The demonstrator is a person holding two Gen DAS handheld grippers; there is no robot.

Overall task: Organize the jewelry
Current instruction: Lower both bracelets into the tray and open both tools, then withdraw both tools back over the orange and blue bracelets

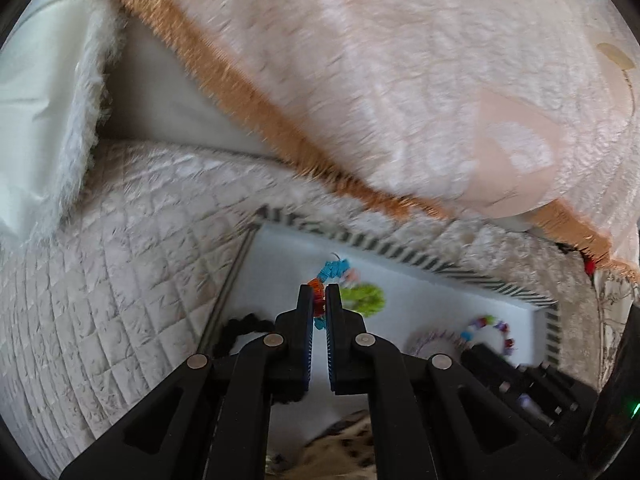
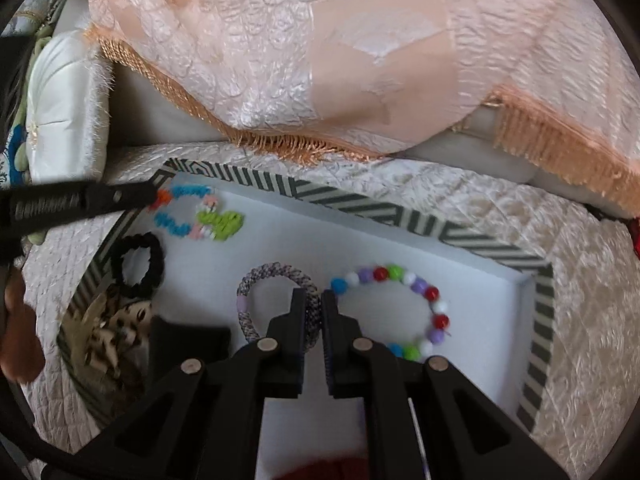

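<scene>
While both grippers' jaws stand together, the left gripper point(image 1: 319, 300) pinches the blue-orange-green bracelet point(image 2: 198, 216) and the right gripper point(image 2: 314, 306) pinches the purple braided ring point(image 2: 250, 312), inside the striped-rimmed tray point(image 2: 540, 320).

The tray point(image 2: 536, 320) has a white floor and a black-and-cream striped rim. In it lie a black scrunchie point(image 2: 138, 264), a grey-lilac braided band point(image 2: 276, 276), a bracelet point(image 2: 416, 284) of red, blue, green, purple and white beads, and a blue, orange, pink and lime loop point(image 2: 200, 216). The bed cover point(image 2: 580, 300) is quilted cream, and the pillow point(image 2: 280, 60) is peach with an orange fringe.
</scene>
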